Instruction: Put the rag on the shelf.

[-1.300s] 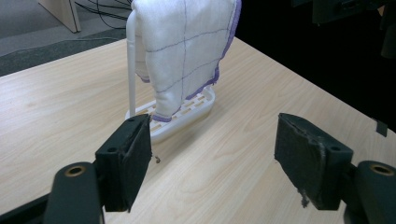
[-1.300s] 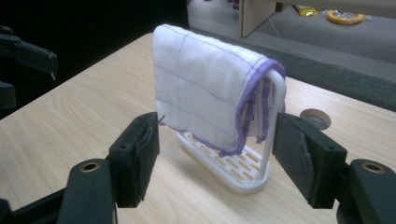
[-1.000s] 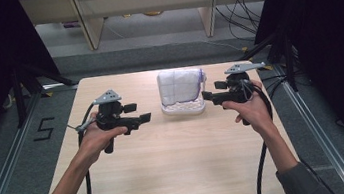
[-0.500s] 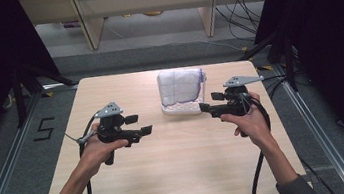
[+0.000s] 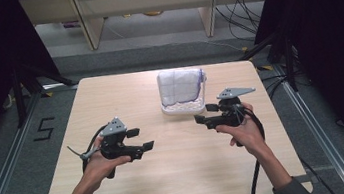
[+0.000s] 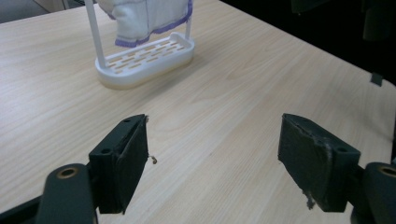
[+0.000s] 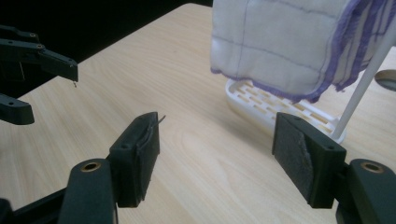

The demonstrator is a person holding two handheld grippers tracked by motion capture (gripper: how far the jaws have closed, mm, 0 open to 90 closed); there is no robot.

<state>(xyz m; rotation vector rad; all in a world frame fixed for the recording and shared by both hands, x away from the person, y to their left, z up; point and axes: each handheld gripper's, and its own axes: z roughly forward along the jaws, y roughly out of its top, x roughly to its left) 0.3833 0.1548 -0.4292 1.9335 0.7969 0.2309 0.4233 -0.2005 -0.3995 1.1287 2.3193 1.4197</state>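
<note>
A white slotted rack (image 5: pixel 183 107) stands at the back middle of the wooden table (image 5: pixel 185 176), with a white cloth edged in purple (image 5: pixel 181 85) draped over its rail. My left gripper (image 5: pixel 141 138) hovers open at the near left, empty, its jaws aimed right. My right gripper (image 5: pixel 206 113) is open and empty just right of the rack's front, pointing left. In the left gripper view the gripper (image 6: pixel 215 158) has the rack (image 6: pixel 144 60) and cloth (image 6: pixel 144 18) well ahead of it. In the right gripper view the gripper (image 7: pixel 217 154) sits close to the cloth (image 7: pixel 285 42) and rack base (image 7: pixel 280 114).
The table ends in dark floor and metal rails on both sides. Shelving legs and cables lie beyond the far edge. The other gripper (image 7: pixel 37 60) shows at far left in the right gripper view. Bare tabletop lies between the two grippers.
Both hands have drawn their grippers back toward the near edge, away from the rack. The left one came back farther. Both stay open; the cloth and rack have not moved.
</note>
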